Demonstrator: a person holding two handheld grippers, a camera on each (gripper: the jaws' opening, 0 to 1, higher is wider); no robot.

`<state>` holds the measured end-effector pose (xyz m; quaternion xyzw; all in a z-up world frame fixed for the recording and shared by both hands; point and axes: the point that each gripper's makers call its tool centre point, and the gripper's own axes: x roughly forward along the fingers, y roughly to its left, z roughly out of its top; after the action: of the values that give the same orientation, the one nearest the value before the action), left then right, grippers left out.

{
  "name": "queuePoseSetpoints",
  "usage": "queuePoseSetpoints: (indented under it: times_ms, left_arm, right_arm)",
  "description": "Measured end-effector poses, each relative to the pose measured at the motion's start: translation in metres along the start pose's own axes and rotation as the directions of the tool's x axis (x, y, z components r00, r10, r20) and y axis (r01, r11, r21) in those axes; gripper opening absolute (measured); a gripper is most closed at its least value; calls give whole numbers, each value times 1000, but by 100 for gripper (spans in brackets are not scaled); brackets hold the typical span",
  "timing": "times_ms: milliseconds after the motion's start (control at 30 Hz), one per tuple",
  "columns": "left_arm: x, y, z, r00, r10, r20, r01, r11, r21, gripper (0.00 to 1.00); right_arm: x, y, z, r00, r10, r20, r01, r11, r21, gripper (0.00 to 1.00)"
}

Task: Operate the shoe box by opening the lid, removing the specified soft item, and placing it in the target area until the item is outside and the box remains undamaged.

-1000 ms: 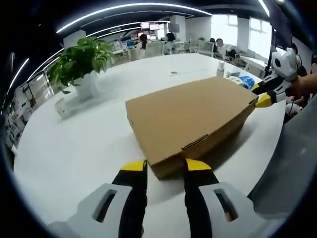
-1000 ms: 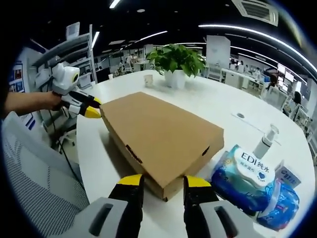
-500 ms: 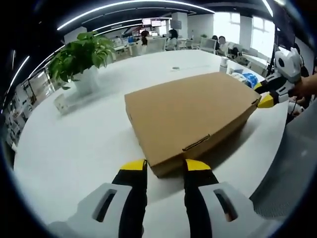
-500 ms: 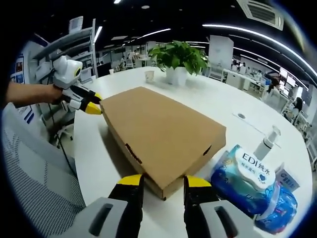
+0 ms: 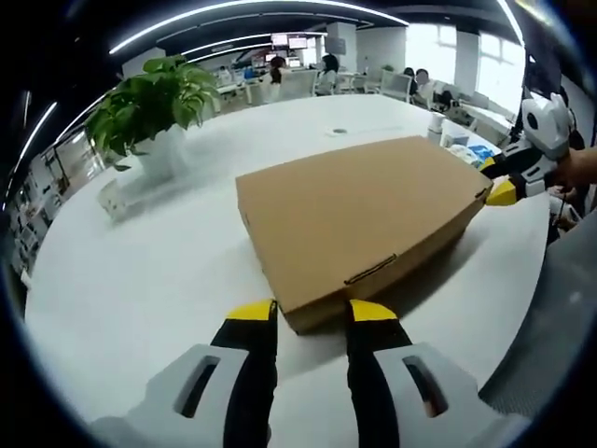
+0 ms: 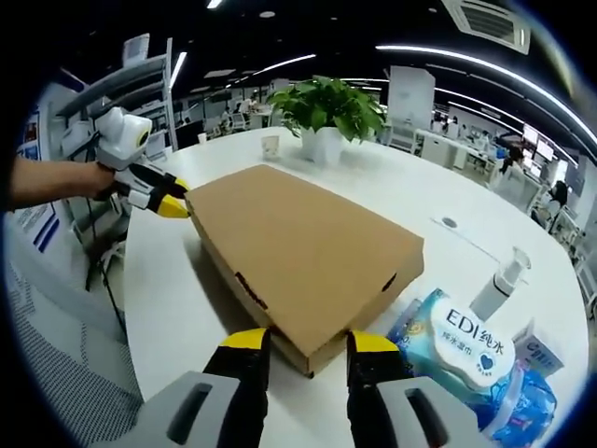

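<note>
Little is shifting since the earlier frame: both released, the left gripper (image 5: 312, 311) and right gripper (image 6: 311, 341) are straddling opposite corners of the shoe box (image 5: 359, 219), likely light, crushable cardboard best lifted at the lid edge.

The shoe box (image 5: 359, 210) is seen to be matt brown corrugated cardboard, smooth-faced. The table (image 5: 140, 280) is finished in smooth white with a slight sheen. Glossy blue plastic film is noted on the wipes pack (image 6: 471, 350). Gripper bodies are moulded in smooth grey plastic, with jaw tips coated yellow
</note>
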<state>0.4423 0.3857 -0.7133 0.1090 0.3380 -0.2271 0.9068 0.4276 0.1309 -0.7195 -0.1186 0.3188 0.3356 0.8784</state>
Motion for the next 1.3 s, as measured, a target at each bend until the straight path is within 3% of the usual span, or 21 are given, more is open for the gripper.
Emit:
queuePoseSetpoints:
  times_ms: [600, 1300]
  left_arm:
    - [31, 10, 27, 1000, -1, -3, 1, 1000, -10, 27]
    - [30, 9, 27, 1000, -5, -12, 5, 1000, 2, 28]
  right_arm:
    - [18, -37, 16, 1000, -13, -9, 13, 1000, 10, 29]
    - [17, -33, 16, 1000, -16, 0, 16, 999, 32, 30]
